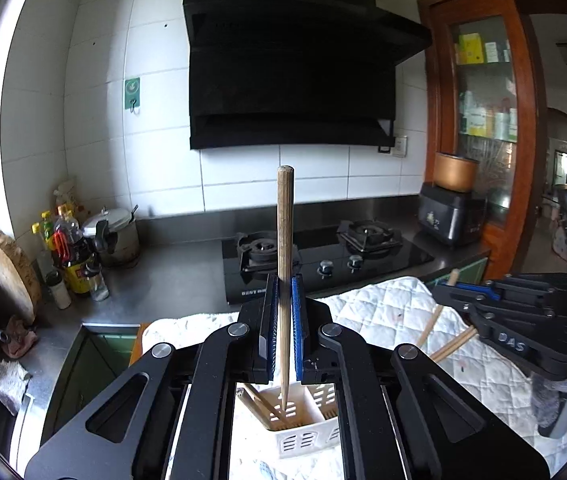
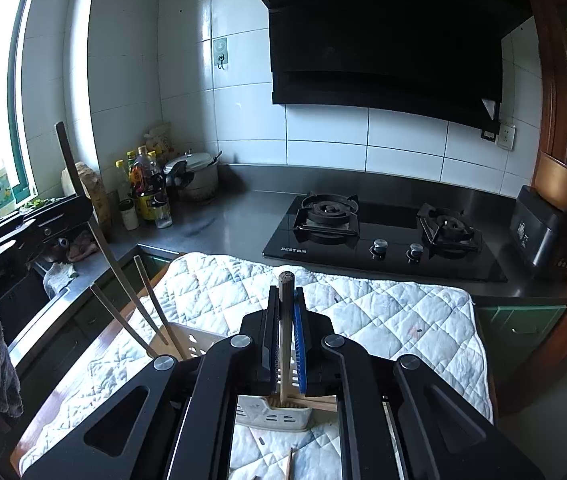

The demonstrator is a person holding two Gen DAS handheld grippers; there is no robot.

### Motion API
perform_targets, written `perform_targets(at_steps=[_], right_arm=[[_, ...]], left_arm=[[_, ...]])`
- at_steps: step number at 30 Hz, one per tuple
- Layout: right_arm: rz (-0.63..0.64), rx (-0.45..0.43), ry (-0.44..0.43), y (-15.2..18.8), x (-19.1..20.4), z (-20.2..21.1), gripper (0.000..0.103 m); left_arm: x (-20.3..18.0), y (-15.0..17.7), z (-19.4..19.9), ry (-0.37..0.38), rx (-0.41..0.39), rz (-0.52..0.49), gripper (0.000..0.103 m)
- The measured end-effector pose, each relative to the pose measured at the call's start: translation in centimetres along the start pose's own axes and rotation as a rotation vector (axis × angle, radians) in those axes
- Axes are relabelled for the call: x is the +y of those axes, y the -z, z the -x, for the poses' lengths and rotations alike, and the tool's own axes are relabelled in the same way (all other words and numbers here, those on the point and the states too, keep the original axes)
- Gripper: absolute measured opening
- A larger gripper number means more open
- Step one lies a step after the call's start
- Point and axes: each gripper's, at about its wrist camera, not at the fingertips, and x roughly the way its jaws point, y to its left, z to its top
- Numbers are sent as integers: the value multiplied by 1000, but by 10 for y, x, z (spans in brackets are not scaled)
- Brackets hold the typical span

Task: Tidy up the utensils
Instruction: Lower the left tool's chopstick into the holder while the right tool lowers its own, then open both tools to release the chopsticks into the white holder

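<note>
My left gripper [image 1: 284, 280] is shut on a wooden chopstick [image 1: 284, 240] held upright, its thin tip down in a white slotted utensil holder [image 1: 303, 428] that has other chopsticks in it. My right gripper [image 2: 286, 294] is shut on another wooden chopstick [image 2: 284, 344], its lower end in a white slotted holder [image 2: 275, 414] on the quilted cloth [image 2: 383, 320]. The left gripper [image 2: 23, 232] shows at the left of the right wrist view with its chopstick [image 2: 83, 200]. The right gripper [image 1: 523, 312] shows at the right of the left wrist view.
A black gas stove [image 2: 383, 236] sits on the steel counter [image 2: 223, 220] behind the cloth. Bottles [image 2: 147, 188] and a pot [image 2: 195, 176] stand at the back left. A black appliance [image 2: 543, 232] is at the right. A loose chopstick [image 2: 289, 464] lies on the cloth.
</note>
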Motion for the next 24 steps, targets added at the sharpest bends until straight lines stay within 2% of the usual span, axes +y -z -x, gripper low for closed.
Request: perform_targets(at_steps=[7, 11, 19, 24], right_arm=[[0, 43, -1, 18, -2, -13, 7], [-6, 59, -4, 25, -3, -16, 7], [-11, 32, 7, 26, -3, -2, 9], [-8, -14, 11, 33, 0, 29, 21]], left_arm=[[20, 29, -33, 17, 106, 66, 5], [23, 40, -40, 26, 141, 71, 5], [19, 40, -30, 39, 133, 71, 9], [14, 42, 0, 56, 104, 60, 9]])
